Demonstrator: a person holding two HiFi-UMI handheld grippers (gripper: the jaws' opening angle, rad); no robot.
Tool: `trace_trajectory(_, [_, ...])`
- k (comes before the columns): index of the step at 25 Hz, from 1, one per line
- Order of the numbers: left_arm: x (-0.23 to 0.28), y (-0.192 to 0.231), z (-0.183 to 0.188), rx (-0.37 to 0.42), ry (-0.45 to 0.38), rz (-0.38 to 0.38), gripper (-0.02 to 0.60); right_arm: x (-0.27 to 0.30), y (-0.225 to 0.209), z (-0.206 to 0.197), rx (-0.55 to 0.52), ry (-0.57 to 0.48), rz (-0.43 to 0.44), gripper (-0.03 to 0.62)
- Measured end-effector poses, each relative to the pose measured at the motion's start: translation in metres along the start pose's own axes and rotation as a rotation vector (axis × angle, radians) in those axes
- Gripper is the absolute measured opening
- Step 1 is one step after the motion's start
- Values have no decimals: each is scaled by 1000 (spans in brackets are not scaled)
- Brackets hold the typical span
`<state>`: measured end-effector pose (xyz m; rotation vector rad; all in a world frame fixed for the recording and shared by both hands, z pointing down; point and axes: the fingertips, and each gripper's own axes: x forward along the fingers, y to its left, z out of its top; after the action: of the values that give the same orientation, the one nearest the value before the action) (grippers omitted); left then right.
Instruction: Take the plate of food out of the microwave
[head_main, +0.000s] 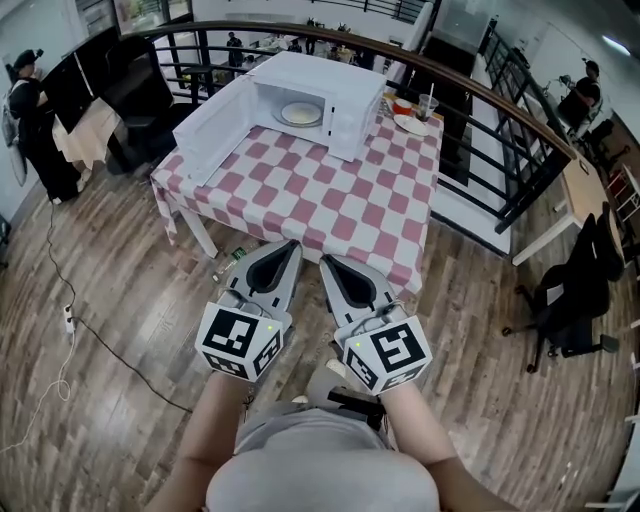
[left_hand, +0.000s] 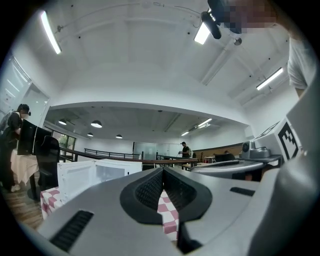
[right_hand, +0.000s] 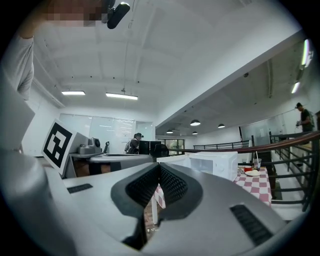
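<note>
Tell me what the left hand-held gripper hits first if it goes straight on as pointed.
Probably the near edge of the checkered tablecloth: the left hand-held gripper, shut and empty, points at it with nothing between. Height is unclear; if it passes over that edge, the open microwave comes next.

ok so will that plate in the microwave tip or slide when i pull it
The plate looks shallow and rigid, so probably stiff, possibly breakable against the microwave opening. It lies flat and low, so it should slide rather than tip. Its pale food looks flat; it may shift if tilted.
</note>
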<state>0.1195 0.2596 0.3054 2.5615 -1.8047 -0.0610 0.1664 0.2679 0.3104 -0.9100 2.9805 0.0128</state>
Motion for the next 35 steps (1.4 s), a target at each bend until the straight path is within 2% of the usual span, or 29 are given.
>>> trace_trajectory(10, [46,51,2,-9,-14,56,3,60,-36,-9,-11,16,16,26])
trace_trajectory(35, [226,186,0,-7,16,35,3,237,-174,-16,2,26,1,26])
